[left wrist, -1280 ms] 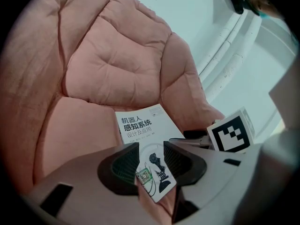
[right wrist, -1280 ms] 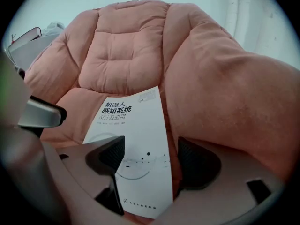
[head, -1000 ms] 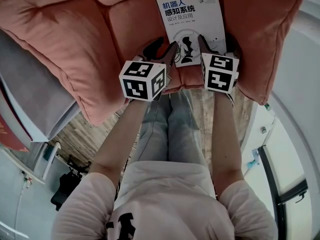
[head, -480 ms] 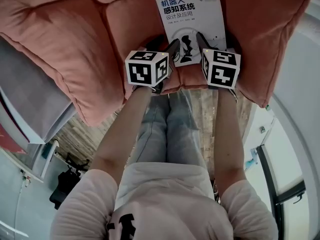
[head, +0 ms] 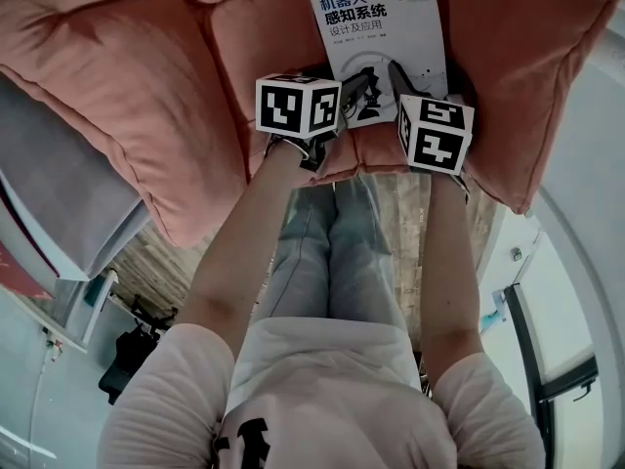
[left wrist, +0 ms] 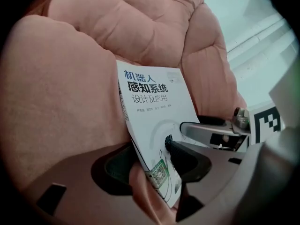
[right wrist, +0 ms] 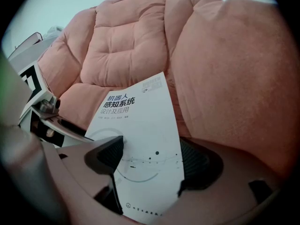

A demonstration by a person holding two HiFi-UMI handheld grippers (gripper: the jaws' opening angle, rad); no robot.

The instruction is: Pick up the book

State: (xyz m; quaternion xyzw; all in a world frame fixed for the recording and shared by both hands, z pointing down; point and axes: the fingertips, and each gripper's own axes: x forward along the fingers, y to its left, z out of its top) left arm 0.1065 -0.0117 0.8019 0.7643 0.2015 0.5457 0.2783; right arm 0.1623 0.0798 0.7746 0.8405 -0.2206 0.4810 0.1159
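We are looking down on the book, which is lying cover up on the pink sofa seat, its top edge toward the backrest. The left gripper is sitting at the lower left corner. Its jaws have just been opening and are standing wide with the corner between them, one over the cover, the other down against a fold of cushion. The right gripper is sitting at the lower right corner, jaws likewise apart, one over the cover, the other behind the book's edge.
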